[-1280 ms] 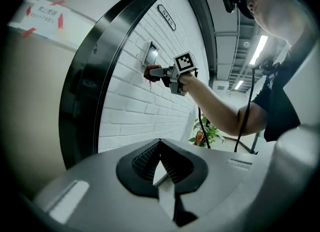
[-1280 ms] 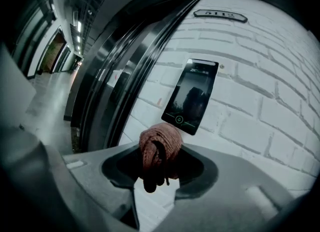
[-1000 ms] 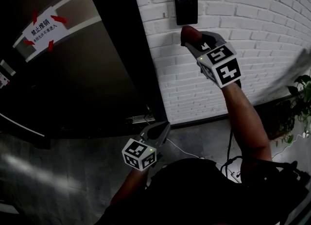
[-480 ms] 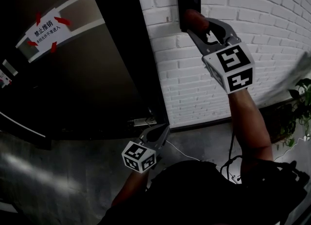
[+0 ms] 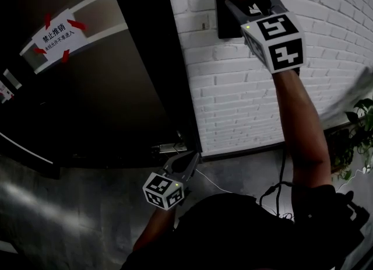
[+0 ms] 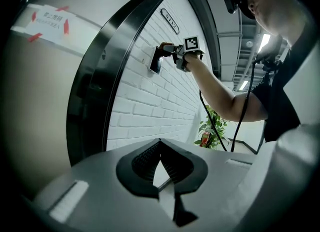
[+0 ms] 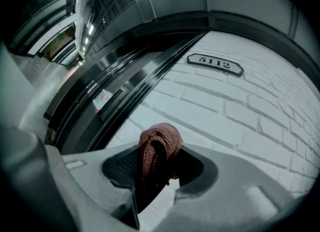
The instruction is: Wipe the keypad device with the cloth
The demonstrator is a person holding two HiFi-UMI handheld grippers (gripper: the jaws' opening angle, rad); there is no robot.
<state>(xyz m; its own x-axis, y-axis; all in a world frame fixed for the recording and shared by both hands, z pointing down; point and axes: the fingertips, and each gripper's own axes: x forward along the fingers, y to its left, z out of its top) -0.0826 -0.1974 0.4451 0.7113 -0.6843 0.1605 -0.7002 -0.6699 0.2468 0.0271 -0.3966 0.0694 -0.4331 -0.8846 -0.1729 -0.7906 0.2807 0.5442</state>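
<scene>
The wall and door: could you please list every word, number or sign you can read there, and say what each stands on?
"5112": on the oval plaque fixed to the white brick wall.
"禁止推销": on the white notice stuck on the dark door; its smaller second line is too small to read.
Small label at the head view's far left: too blurred to read.

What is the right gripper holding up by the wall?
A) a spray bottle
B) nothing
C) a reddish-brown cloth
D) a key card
C: the right gripper's jaws are shut on a bunched reddish-brown cloth, and the head view shows it raised at the keypad.
</scene>
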